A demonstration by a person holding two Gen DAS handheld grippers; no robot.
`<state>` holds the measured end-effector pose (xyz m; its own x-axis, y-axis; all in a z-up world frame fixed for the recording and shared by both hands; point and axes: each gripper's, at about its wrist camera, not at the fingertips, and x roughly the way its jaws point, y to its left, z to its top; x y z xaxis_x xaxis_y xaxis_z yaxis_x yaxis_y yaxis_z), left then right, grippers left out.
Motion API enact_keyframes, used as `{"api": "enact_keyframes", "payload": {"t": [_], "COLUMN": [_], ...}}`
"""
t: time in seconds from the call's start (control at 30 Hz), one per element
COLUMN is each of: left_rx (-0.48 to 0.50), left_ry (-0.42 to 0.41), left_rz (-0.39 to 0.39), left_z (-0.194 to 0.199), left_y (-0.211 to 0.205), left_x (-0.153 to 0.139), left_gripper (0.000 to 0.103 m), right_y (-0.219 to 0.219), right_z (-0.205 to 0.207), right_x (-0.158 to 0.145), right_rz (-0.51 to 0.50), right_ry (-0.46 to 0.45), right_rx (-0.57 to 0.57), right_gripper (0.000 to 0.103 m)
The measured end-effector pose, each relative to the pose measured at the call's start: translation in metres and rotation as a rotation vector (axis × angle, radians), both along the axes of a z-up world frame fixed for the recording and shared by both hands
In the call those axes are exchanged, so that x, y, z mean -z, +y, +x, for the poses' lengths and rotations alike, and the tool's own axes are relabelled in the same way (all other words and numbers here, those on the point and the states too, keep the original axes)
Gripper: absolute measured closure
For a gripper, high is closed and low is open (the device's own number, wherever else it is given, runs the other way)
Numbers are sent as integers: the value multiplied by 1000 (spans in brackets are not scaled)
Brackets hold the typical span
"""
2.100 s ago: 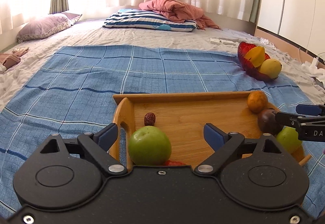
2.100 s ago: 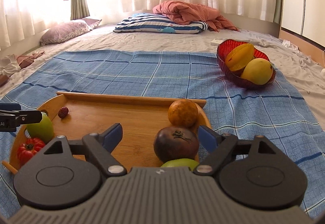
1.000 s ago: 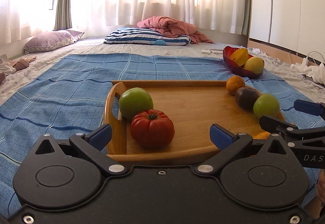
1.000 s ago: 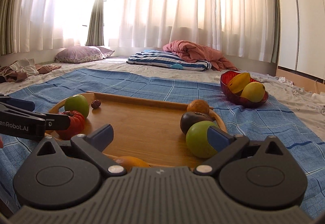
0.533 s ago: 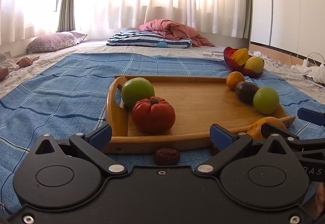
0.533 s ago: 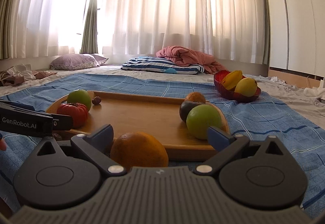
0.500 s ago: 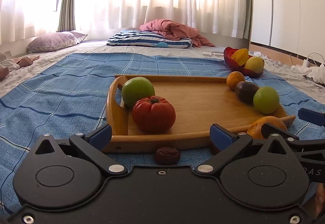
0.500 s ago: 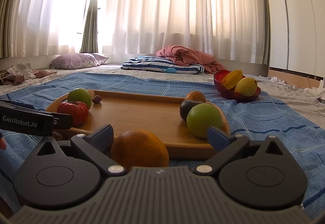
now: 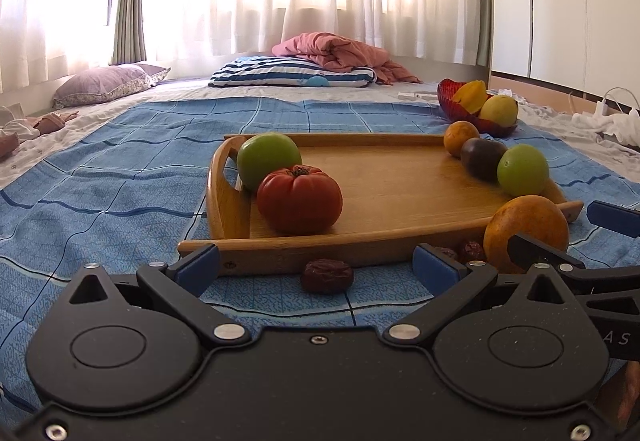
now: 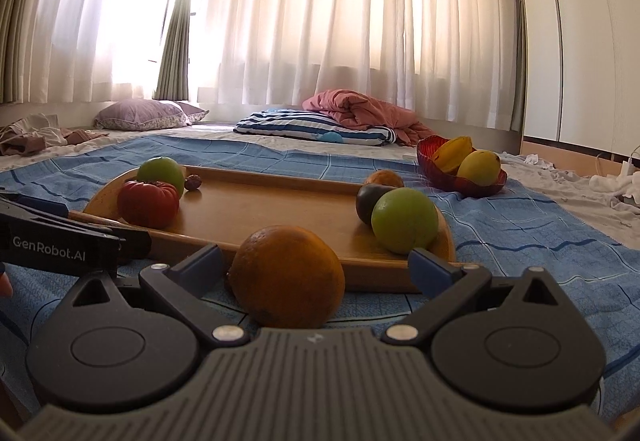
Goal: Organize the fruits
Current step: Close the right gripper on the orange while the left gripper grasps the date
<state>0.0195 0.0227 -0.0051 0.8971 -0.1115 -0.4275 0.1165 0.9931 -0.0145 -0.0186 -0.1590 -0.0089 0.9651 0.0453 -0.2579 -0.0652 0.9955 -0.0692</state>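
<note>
A wooden tray (image 9: 400,185) lies on the blue cloth, holding a red tomato (image 9: 299,199), a green apple (image 9: 269,161), a dark fruit (image 9: 482,157), a green fruit (image 9: 522,169) and a small orange (image 9: 461,132). My left gripper (image 9: 316,267) is open and low before the tray's near edge, with a brown date (image 9: 327,276) on the cloth between its fingers. My right gripper (image 10: 318,267) is open around a large orange (image 10: 287,275), which rests on the cloth in front of the tray (image 10: 260,209); its pads stand apart from the fruit.
A red bowl (image 10: 460,169) with yellow fruits sits beyond the tray at the right. Another date (image 10: 193,183) lies in the tray by the green apple (image 10: 161,171). More dates (image 9: 472,251) lie beside the large orange (image 9: 526,229). Pillows and a pink blanket lie far back.
Both grippers have dropped low and drawn back from over the tray to its near edge. The large orange and a date now show between the fingers. Nothing has shifted in the last half second.
</note>
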Motion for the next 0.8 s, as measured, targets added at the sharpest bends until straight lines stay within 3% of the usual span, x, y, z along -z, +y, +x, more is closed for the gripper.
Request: {"api": "enact_keyframes", "payload": {"t": [0.17, 0.43, 0.53, 0.7, 0.8], "left_rx": [-4, -26, -27, -13, -22], "left_ry": [7, 20, 31, 62, 74], "left_rz": [-7, -7, -9, -11, -18], "left_z": [-1, 0, 1, 4, 4], "left_y": [0, -3, -5, -7, -8], "left_x": [3, 5, 4, 6, 8], "left_gripper": [4, 19, 36, 45, 46], "right_y": [0, 3, 4, 4, 8], "right_z": [0, 1, 3, 4, 5], "right_x": [3, 4, 3, 2, 2], "right_rz": [10, 14, 27, 55, 45], "right_ry": [14, 38, 52, 66, 70], "right_rx": [7, 15, 21, 20, 16], "right_gripper": [0, 2, 7, 16, 21]}}
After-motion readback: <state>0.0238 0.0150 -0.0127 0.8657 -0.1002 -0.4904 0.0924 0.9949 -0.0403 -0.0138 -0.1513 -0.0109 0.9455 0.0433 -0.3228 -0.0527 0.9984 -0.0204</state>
